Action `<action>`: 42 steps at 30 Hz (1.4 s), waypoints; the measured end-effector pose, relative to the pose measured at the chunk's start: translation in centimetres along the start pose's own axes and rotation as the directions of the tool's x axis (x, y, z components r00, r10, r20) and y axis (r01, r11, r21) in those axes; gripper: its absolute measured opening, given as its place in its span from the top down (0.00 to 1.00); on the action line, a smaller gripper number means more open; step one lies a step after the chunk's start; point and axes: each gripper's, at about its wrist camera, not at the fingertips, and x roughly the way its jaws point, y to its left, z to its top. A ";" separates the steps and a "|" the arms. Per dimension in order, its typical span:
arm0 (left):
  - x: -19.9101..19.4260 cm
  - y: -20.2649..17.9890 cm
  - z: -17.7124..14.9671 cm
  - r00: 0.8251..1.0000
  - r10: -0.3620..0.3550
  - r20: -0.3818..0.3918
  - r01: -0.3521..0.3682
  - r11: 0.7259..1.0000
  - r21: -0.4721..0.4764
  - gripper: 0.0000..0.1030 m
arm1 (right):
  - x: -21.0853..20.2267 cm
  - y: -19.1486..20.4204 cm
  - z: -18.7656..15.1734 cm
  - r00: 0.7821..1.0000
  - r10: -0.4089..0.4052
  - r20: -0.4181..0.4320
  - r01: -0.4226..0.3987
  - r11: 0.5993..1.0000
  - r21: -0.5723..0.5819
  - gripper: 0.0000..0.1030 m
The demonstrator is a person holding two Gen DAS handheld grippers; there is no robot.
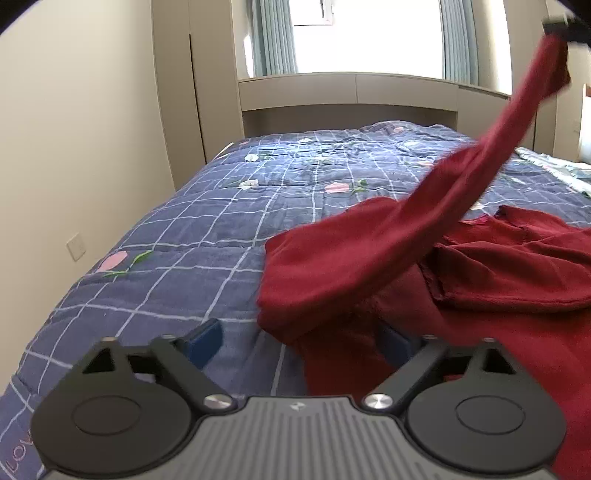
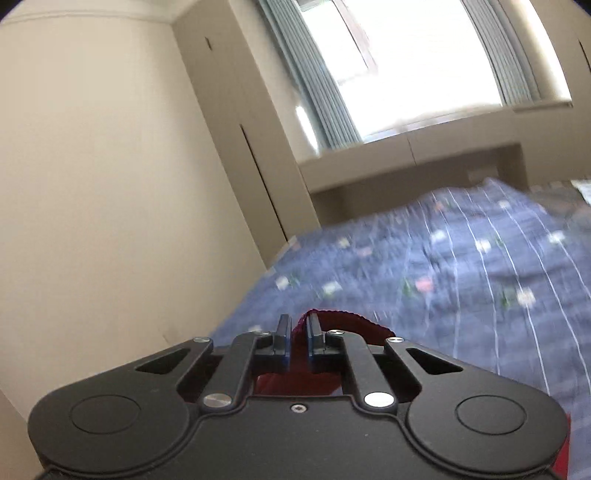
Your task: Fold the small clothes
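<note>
A dark red long-sleeved top (image 1: 480, 280) lies rumpled on the blue checked quilt (image 1: 207, 221). One sleeve (image 1: 461, 184) is stretched up and to the right, held at its cuff by my right gripper (image 1: 557, 27) at the top right corner. In the right wrist view my right gripper (image 2: 296, 334) is shut on the red cuff (image 2: 343, 321), high above the bed. My left gripper (image 1: 301, 341) is open, low over the quilt, with the top's near edge between its blue pads (image 1: 205, 339); the right pad is partly hidden by cloth.
The bed's headboard shelf (image 1: 347, 92) and a bright window with curtains (image 1: 277, 37) are at the far end. A beige wall with a socket (image 1: 75, 246) and a wardrobe (image 1: 177, 92) stand left of the bed. Another patterned cloth (image 1: 561, 166) lies at the right.
</note>
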 end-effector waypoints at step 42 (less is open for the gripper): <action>0.9 8.7 2.3 0.990 -0.142 -0.015 0.130 0.940 -0.314 0.10 | -4.6 -10.0 -16.9 0.941 -0.284 -0.185 0.287 0.958 -0.011 0.44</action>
